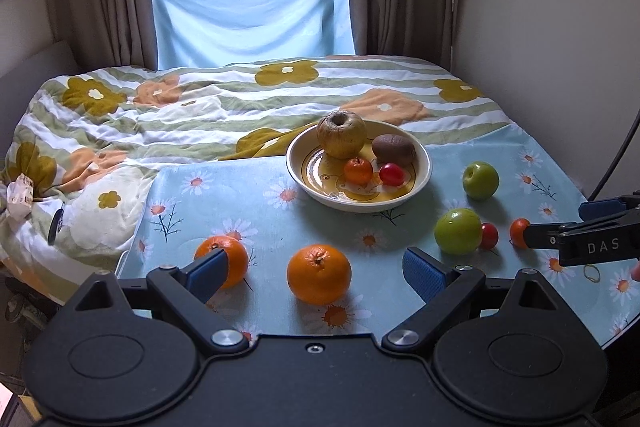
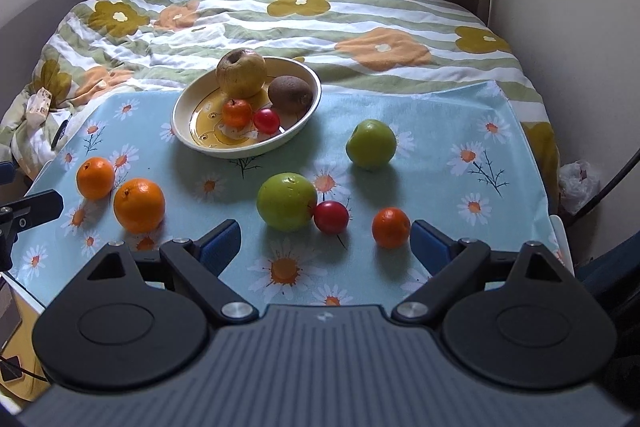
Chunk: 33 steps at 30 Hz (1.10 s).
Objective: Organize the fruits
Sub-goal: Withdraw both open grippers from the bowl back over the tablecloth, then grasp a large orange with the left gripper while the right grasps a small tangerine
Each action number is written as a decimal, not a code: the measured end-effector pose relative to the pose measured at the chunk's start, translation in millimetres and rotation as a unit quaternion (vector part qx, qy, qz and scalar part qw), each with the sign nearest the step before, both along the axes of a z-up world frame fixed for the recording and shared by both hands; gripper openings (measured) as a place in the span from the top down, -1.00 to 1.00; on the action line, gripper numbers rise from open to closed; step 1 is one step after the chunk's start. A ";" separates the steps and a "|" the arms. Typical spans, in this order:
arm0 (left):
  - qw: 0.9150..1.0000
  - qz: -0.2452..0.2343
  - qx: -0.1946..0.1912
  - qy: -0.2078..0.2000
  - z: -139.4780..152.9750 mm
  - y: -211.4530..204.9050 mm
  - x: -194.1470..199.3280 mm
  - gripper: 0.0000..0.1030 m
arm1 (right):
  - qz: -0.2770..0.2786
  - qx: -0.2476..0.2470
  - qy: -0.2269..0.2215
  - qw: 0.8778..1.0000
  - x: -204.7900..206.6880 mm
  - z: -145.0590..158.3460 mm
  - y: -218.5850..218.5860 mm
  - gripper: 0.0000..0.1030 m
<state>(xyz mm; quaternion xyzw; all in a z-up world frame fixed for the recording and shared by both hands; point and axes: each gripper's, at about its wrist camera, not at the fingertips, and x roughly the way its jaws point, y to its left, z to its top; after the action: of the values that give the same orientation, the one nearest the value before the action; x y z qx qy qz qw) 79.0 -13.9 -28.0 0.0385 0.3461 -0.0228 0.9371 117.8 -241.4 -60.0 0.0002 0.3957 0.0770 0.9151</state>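
Both tools gape empty over the table's near edge — left tool (image 1: 316, 269) around an orange (image 1: 319, 273), right tool (image 2: 325, 247) behind a green apple (image 2: 286, 201) and red tomato (image 2: 331, 217) — while the bowl (image 2: 192, 143) of fruit sits toward the far edge.

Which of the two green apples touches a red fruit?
The nearer green apple: the small red fruit rests against it. The farther green apple stands alone.
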 end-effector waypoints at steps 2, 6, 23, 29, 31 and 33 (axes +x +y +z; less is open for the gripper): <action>1.000 0.018 0.005 -0.001 -7.2 -7.7 2.3 -0.87 | 0.012 -0.002 0.001 1.000 3.6 -7.7 -6.3 -1.00; 0.999 0.045 0.006 0.002 -25.7 -20.4 9.9 -0.86 | 0.034 -0.014 0.010 0.999 13.8 -27.4 -18.2 -1.00; 0.992 0.110 0.043 0.040 -84.8 -29.2 63.9 -0.73 | 0.069 -0.006 0.035 0.997 49.3 -77.2 -50.9 -0.54; 0.990 0.121 0.023 0.065 -93.5 -21.4 75.1 -0.56 | 0.076 -0.005 0.036 0.996 55.9 -81.8 -50.4 -0.44; 0.990 0.121 0.018 0.072 -95.1 -20.8 76.8 -0.45 | 0.077 -0.003 0.037 0.996 57.9 -82.4 -50.8 -0.41; 0.990 0.118 0.009 0.074 -96.8 -20.8 77.9 -0.31 | 0.080 -0.001 0.039 0.996 59.3 -83.2 -51.1 -0.39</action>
<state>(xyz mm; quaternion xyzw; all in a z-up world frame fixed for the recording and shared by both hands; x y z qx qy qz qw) 157.0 -34.7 -124.8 0.0037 0.4172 0.0886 0.9045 177.1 -292.5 -143.2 -0.0298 0.4296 0.1492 0.8901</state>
